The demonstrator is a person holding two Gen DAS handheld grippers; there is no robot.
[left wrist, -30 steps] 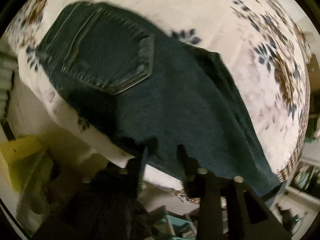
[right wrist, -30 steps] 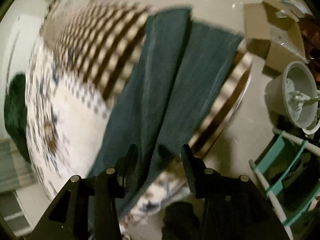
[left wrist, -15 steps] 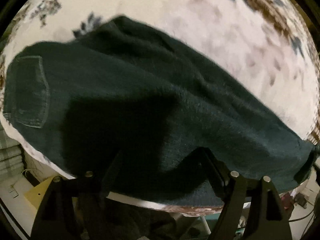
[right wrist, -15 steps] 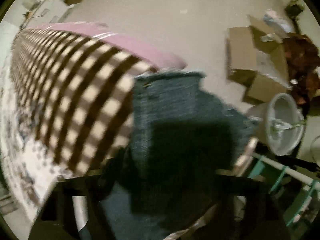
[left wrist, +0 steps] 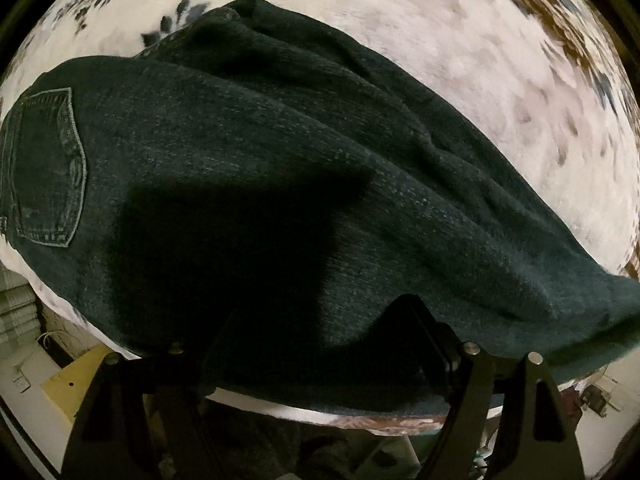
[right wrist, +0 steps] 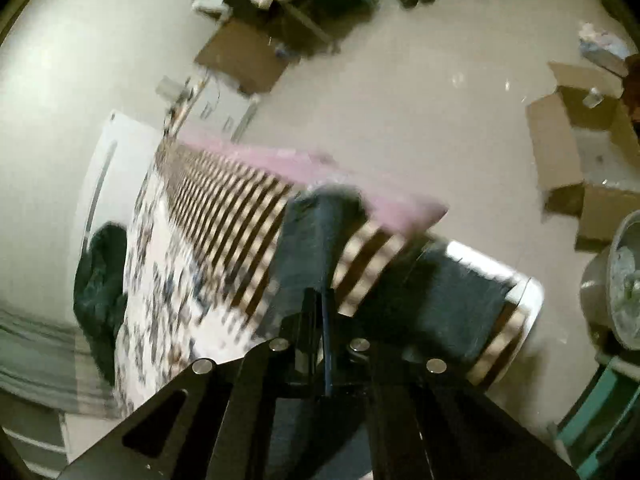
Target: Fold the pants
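Dark blue jeans [left wrist: 280, 152] lie across a floral bedspread [left wrist: 460, 60], with a back pocket [left wrist: 48, 168] at the far left. My left gripper [left wrist: 316, 332] points down over the jeans' near edge. It is open wide and its shadow falls on the cloth. In the right wrist view, my right gripper [right wrist: 322, 300] is shut on a bunched pant leg [right wrist: 320, 232], and the denim rises from between its fingers. More of the leg [right wrist: 448, 300] hangs over the bed's corner.
The bedspread has a brown checked border [right wrist: 232, 200] over a pink mattress edge [right wrist: 304, 160]. On the floor beyond stand cardboard boxes [right wrist: 560, 152], a grey bucket [right wrist: 624, 280] and a teal frame [right wrist: 600, 412]. A yellow object [left wrist: 76, 384] lies below the bed's edge.
My left gripper's jaws spread wide and came down closer to the jeans, sliding away from the pocket. My right gripper closed on the pant leg and lifted it, tilting its view toward the floor.
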